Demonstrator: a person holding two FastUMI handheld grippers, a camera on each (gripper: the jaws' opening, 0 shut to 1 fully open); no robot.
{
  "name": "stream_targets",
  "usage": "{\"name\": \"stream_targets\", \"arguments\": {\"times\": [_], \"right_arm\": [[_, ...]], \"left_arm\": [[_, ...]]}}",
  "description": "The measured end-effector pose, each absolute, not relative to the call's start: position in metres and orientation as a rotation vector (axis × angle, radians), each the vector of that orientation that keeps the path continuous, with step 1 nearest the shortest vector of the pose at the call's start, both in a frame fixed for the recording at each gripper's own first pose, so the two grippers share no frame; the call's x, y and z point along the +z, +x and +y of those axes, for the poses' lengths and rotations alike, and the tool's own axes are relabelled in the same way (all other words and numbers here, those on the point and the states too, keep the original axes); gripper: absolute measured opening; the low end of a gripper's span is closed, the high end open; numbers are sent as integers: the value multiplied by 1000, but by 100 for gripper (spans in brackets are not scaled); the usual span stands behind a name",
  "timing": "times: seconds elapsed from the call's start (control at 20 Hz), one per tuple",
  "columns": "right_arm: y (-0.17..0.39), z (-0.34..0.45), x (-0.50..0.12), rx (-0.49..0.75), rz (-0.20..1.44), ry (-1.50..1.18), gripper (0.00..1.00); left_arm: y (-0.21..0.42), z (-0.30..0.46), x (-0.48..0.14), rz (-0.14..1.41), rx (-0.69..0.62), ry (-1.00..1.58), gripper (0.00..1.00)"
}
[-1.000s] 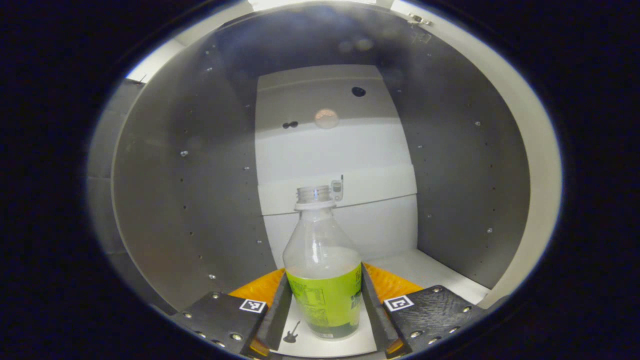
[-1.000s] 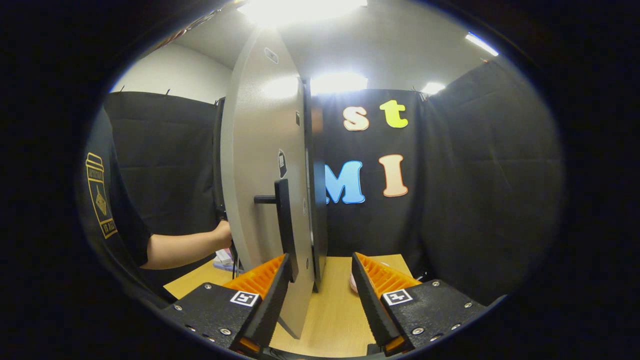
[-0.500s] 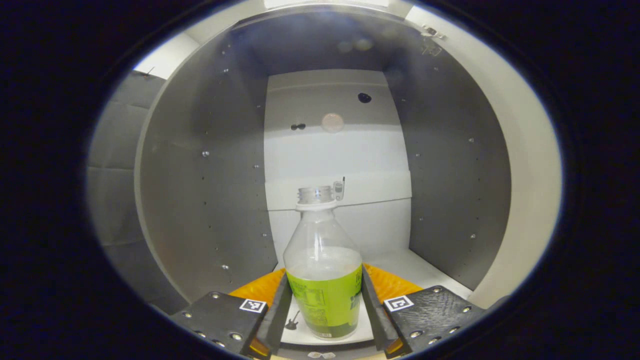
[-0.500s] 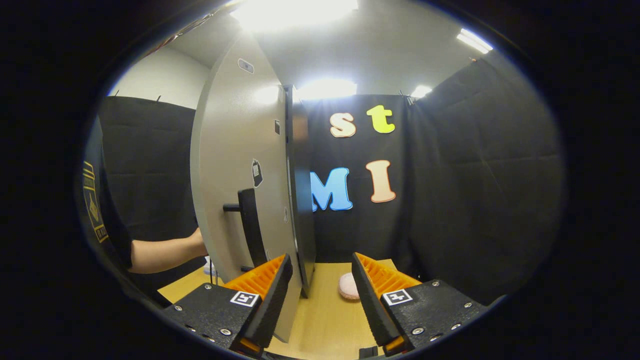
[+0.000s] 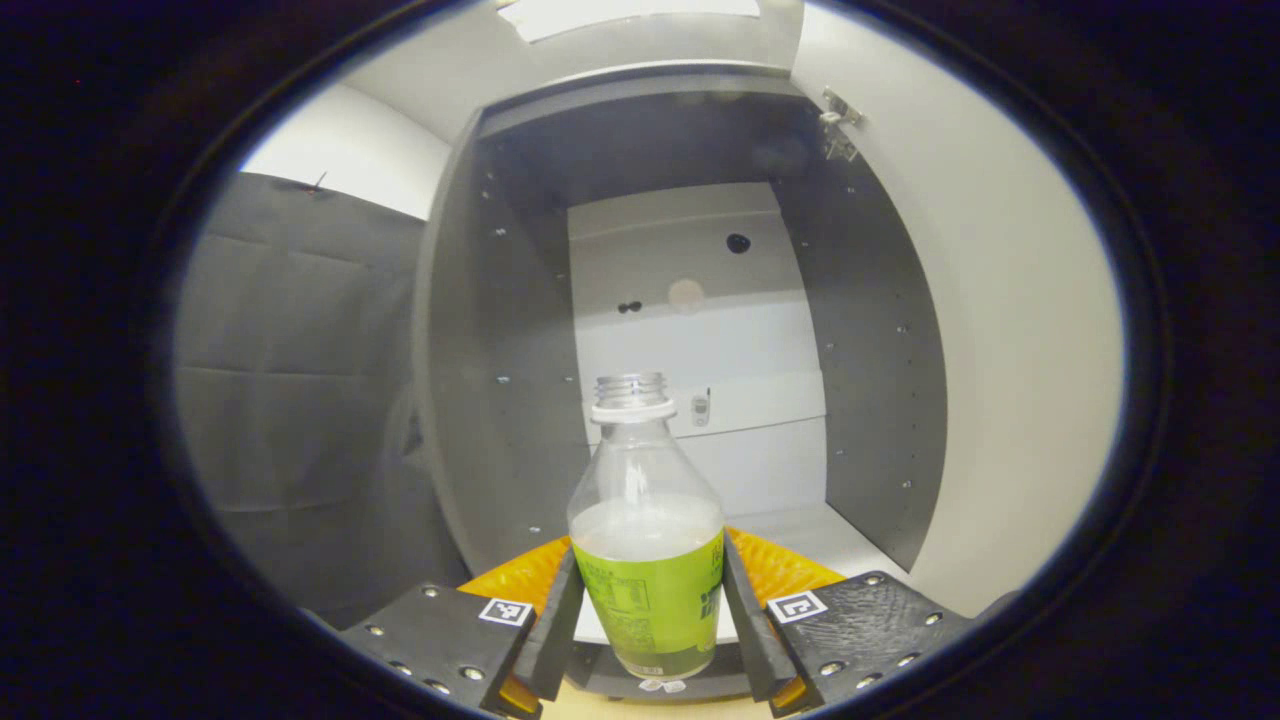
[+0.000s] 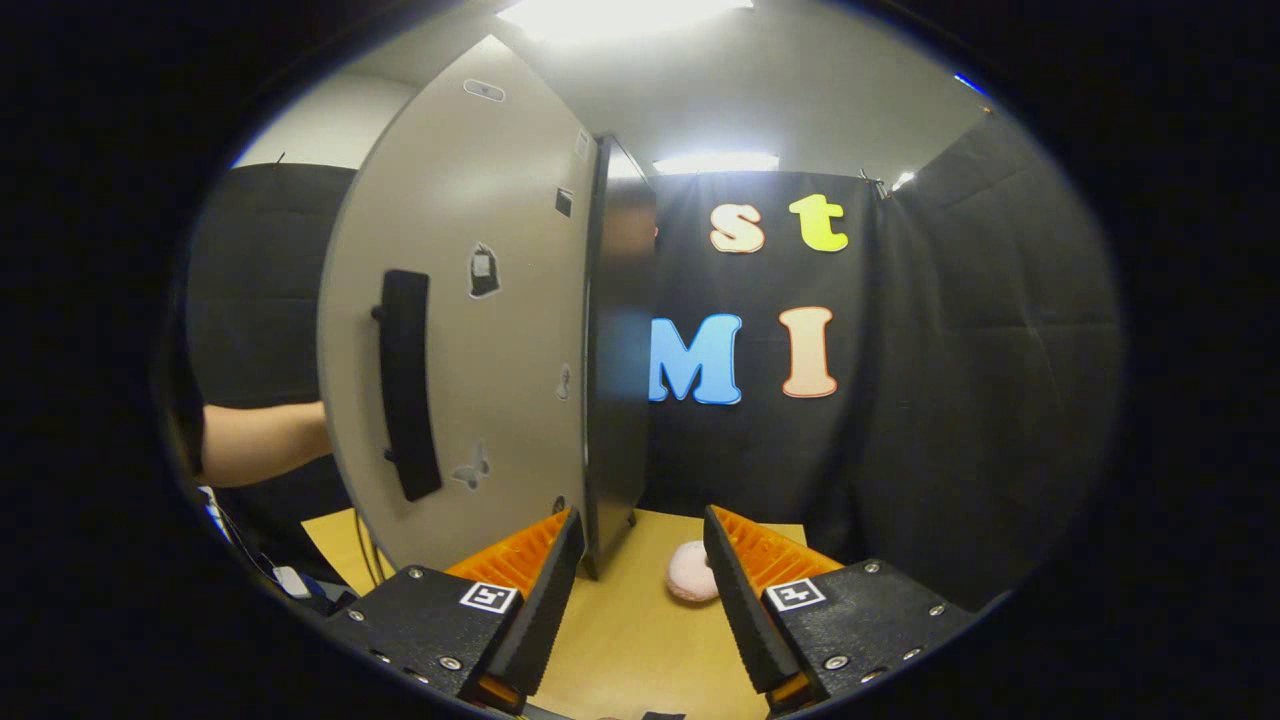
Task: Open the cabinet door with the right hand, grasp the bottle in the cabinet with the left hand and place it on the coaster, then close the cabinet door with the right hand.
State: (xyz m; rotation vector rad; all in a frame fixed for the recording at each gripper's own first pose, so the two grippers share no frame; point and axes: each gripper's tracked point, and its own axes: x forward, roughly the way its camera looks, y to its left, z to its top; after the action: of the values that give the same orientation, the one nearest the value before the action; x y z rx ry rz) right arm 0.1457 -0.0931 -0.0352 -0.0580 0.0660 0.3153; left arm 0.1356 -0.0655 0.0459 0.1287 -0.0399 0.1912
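Now the left gripper (image 5: 648,610) is clamped on the bottle (image 5: 647,560), both fingers pressing its green-labelled lower body from either side. That bottle stands upright, uncapped, its clear upper part showing no liquid that can be made out. Behind it the cabinet (image 5: 500,400) gapes open, grey side walls and pale back panel, nothing else standing on its floor. In the right gripper view, the right gripper (image 6: 635,590) hangs with its fingers apart, holding nothing, over the wooden table (image 6: 620,650). Beside its right finger lies the round pink coaster (image 6: 688,575), bare. To the left the cabinet door (image 6: 470,340) stands swung open, its dark handle (image 6: 405,385) facing the camera, and a person's forearm (image 6: 260,440) shows past its edge.
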Motion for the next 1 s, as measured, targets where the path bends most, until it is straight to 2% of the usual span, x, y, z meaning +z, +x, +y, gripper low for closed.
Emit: {"name": "stream_targets", "arguments": {"times": [0.2,0.35,0.4,0.45,0.5,1.0], "right_arm": [[166,-113,-77,334,138,-38,82],[166,-114,-88,343,163,-40,85],[166,-111,-86,342,156,-43,89],[166,-108,-84,336,145,-47,91],[167,-105,-82,327,135,-48,93],[186,-72,-92,143,172,25,93]], "left_arm": [[67,-55,63,-58,292,235,77],[16,-54,54,-49,319,273,77],[2,-53,48,-36,330,271,70],[-12,-52,41,-30,343,262,74],[-24,-49,34,-31,353,249,70],[-122,-9,-54,-36,456,245,70]]}}
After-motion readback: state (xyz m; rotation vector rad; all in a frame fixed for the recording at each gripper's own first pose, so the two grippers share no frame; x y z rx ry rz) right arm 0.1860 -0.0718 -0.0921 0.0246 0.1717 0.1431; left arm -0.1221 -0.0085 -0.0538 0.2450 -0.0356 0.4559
